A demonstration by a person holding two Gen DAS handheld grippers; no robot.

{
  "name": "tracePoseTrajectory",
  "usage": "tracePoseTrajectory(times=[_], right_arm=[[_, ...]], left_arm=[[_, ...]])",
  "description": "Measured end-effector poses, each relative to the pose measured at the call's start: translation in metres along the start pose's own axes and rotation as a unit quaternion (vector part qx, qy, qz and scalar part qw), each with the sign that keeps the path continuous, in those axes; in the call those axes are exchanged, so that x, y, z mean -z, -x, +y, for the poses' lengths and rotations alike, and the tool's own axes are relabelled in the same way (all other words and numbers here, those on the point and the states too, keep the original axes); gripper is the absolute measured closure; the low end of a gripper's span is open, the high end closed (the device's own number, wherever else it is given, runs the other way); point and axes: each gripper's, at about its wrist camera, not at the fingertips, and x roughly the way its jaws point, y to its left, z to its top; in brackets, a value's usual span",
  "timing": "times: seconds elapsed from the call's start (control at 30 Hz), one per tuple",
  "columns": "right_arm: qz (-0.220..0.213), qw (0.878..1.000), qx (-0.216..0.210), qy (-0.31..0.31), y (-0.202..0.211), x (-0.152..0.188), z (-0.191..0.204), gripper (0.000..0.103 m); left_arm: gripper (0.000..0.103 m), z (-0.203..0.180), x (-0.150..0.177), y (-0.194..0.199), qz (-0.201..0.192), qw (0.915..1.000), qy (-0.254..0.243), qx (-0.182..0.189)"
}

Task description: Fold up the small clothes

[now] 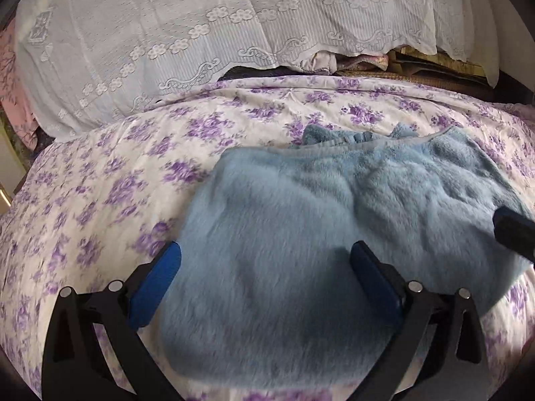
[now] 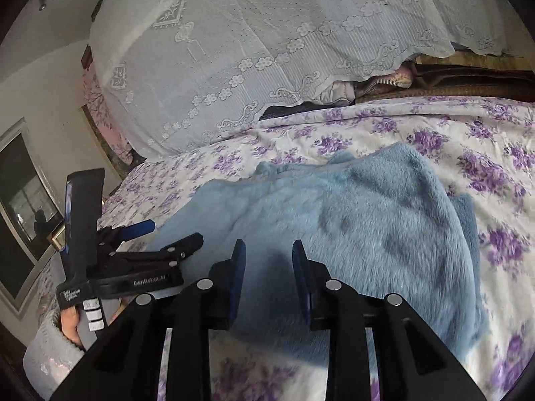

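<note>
A fluffy light-blue fleece garment [image 1: 301, 217] lies folded over on the purple-flowered bed sheet [image 1: 100, 183]. Its zipper edge [image 1: 359, 138] shows at the far side. My left gripper [image 1: 266, 250] hovers over the garment's near left part, jaws wide open with nothing pinched. In the right wrist view the garment [image 2: 367, 220] spreads ahead. My right gripper [image 2: 267, 249] hangs over its near edge, with its pads a narrow gap apart and no fabric between them. The left gripper [image 2: 175, 230] is at the garment's left edge. One right finger [image 1: 511, 230] enters the left wrist view over the garment's right side.
A white lace cloth [image 1: 167, 33] covers a tall pile at the back of the bed. Folded bedding [image 1: 351, 61] and a woven mat [image 1: 434, 67] lie under its edge. A framed pane [image 2: 23, 200] stands on the wall at left. A hand in a pale sleeve [image 2: 70, 327] holds the left gripper.
</note>
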Motion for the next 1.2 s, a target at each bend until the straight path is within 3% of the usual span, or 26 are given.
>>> tracePoseTrajectory(times=[0.13, 0.27, 0.4, 0.9, 1.2], right_arm=[[0.016, 1.000, 0.009, -0.004, 0.000, 0.010, 0.000, 0.072], [0.061, 0.997, 0.004, -0.044, -0.018, 0.016, -0.017, 0.073], [0.062, 0.997, -0.004, -0.051, -0.018, 0.017, -0.019, 0.072], [0.042, 0.998, -0.008, -0.039, -0.009, 0.014, -0.011, 0.071], [0.004, 0.999, -0.002, -0.039, -0.017, -0.027, -0.009, 0.070]], left_arm=[[0.004, 0.007, 0.009, 0.004, 0.009, 0.9999, 0.011, 0.000], [0.004, 0.006, 0.015, -0.009, 0.028, 0.9996, 0.010, 0.003], [0.004, 0.006, 0.015, -0.012, 0.028, 0.9996, 0.010, 0.002], [0.004, 0.006, 0.007, 0.002, 0.004, 0.9999, 0.004, -0.015], [0.004, 0.021, -0.018, -0.002, -0.021, 0.9990, 0.005, -0.038]])
